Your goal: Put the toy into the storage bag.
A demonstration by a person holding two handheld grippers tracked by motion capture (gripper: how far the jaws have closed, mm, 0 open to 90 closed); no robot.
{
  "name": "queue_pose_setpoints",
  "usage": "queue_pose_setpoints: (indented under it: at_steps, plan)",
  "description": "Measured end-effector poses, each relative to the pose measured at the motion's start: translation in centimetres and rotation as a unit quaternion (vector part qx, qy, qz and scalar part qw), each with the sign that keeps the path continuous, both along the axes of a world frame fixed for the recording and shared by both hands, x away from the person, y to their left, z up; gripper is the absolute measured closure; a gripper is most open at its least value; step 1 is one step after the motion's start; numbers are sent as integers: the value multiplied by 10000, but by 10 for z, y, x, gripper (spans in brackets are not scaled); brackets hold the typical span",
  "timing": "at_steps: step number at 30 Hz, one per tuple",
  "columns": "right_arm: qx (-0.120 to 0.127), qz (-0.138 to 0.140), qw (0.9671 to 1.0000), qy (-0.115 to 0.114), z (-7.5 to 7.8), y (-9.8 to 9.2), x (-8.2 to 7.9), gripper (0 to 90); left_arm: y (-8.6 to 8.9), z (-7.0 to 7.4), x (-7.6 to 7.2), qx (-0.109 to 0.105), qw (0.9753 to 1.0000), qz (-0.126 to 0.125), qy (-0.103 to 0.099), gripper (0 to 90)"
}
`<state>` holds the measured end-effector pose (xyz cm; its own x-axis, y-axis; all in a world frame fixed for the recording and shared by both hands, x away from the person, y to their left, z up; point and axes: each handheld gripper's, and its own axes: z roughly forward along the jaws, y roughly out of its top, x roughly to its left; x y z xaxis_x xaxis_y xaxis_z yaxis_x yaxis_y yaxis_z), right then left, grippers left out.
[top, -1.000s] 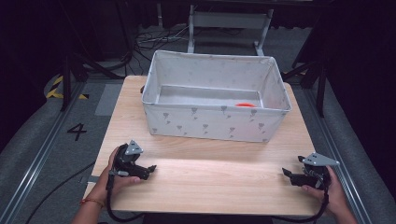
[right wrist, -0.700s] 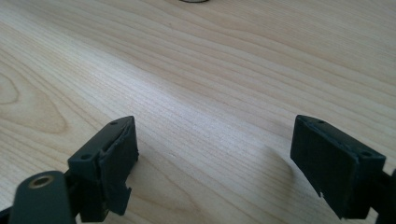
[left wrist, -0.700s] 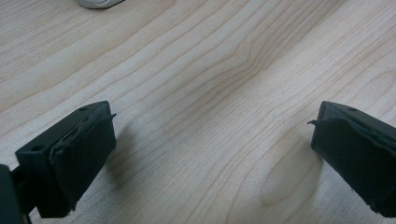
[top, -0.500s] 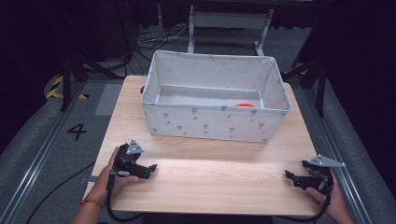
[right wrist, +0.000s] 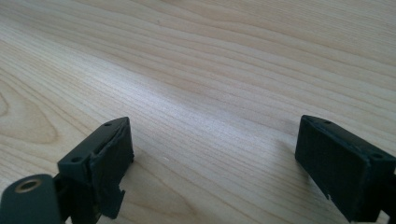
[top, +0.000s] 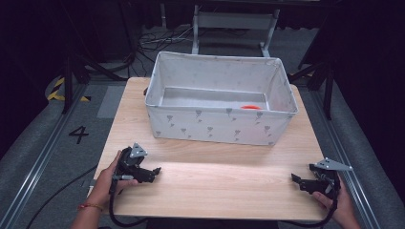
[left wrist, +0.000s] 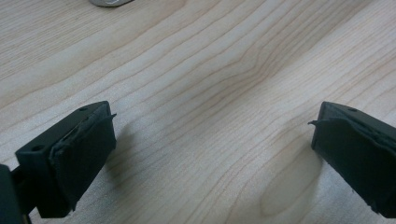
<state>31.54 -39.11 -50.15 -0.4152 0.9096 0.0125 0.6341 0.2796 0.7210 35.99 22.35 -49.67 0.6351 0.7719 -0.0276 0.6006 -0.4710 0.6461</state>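
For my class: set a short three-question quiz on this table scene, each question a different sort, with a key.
1. True or false: the left tool is shut on a block.
2. Where is the orange object? A) on the bare table B) inside the fabric bin C) in the right tool
3. Fill in: both tools rest near the table's ____ edge.

Key: 1 false, its jaws are open and empty; 2 B; 3 front, the person's side.
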Motion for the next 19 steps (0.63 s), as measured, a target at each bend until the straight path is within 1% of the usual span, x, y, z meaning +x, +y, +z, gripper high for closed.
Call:
queue_pose_setpoints:
  at_steps: [11,14,19]
  plan:
    - [-4,-6,10000,-7,0,0,0,113,0,0,0,7,10000,11,-1,1]
    - [-23,-112,9999,50,0,0,1,68,0,0,0,7,10000,10,-2,1]
    - [-24,-127,9999,68,0,0,1,63,0,0,0,9,10000,12,-1,1]
